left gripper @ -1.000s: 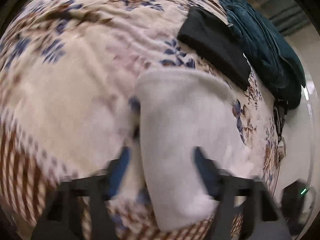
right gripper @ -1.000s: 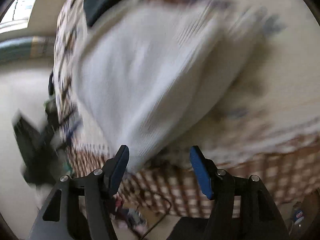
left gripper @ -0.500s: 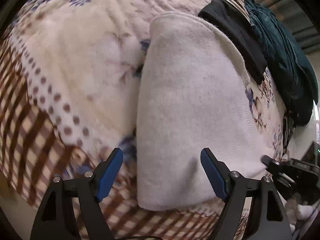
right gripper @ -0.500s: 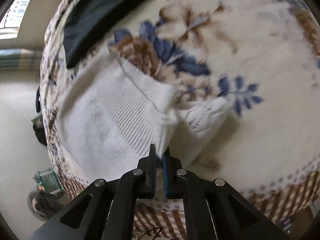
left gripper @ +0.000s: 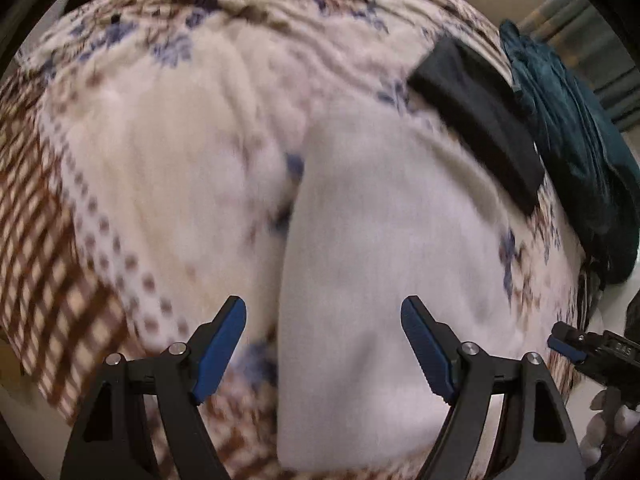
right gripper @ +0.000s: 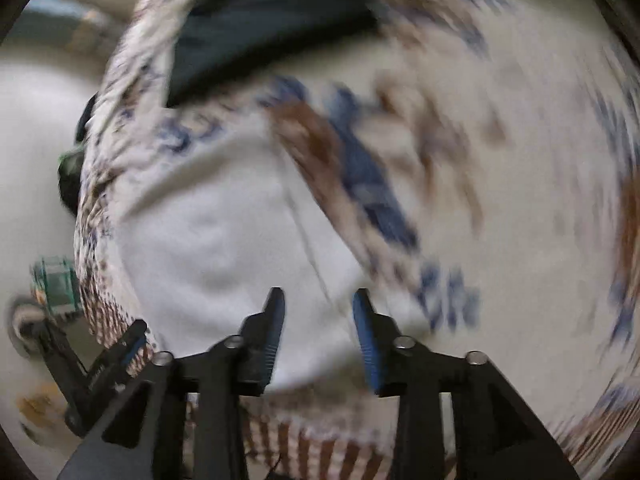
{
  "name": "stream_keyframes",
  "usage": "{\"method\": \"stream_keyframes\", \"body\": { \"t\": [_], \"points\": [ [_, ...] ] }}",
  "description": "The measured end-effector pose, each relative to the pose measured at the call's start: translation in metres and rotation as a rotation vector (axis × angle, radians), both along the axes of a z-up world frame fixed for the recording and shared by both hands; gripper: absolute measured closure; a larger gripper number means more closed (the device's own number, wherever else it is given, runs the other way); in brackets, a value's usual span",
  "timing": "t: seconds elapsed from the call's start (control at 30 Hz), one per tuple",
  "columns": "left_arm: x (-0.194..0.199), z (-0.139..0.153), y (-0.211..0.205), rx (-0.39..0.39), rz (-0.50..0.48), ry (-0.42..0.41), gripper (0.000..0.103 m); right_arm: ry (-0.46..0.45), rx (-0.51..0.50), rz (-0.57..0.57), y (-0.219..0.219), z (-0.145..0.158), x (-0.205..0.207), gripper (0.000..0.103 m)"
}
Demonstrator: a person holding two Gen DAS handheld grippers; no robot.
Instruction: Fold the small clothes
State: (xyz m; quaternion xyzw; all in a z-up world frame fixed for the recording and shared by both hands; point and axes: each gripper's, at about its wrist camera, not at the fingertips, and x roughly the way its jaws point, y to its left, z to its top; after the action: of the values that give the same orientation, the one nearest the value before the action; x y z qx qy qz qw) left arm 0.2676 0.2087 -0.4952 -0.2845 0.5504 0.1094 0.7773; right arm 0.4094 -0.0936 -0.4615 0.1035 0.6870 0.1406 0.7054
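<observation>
A white knitted garment [left gripper: 384,264], folded into a long soft pad, lies flat on a cream blanket printed with blue and brown flowers [left gripper: 168,152] that covers a bed. In the right wrist view the same white piece [right gripper: 224,240] shows a stitched seam running diagonally across it, and it reaches close to the blanket's checked brown border at the edge of the bed.

The left gripper [left gripper: 324,344] hangs over the near end of the white garment with its blue-padded fingers spread wide; nothing is pressed between them, and its left finger stands over bare blanket while its right finger stands over the cloth. The right gripper [right gripper: 318,332] is above the lower corner of the garment. Its jaws have just been opening, and they stand partly apart with white fabric seen in the gap, the pads not pressing on it. Its tip also shows at the right edge of the left wrist view, beside the bed.

Beyond the white garment, apart from it, a folded black cloth [left gripper: 480,120] rests on the blanket, and just past that lies a crumpled dark teal garment [left gripper: 580,160]. The right wrist view is blurred, so finer detail of the blanket is lost.
</observation>
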Motion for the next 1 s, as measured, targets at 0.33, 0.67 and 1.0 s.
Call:
{"method": "stream_keyframes", "body": {
  "t": [0.33,0.67,1.0],
  "points": [
    [0.095,-0.034,0.053,0.021,0.039,0.021,0.024,-0.044,-0.06,0.23,0.148,-0.07,0.131,0.069],
    [0.043,-0.005,0.058,0.024,0.083,0.0,0.024,0.096,0.092,0.064,0.048,-0.069,0.134,0.047],
    [-0.003,-0.028,0.046,-0.059,0.138,0.069,0.024,-0.099,0.087,-0.038,0.05,-0.072,0.141,0.101]
  ]
}}
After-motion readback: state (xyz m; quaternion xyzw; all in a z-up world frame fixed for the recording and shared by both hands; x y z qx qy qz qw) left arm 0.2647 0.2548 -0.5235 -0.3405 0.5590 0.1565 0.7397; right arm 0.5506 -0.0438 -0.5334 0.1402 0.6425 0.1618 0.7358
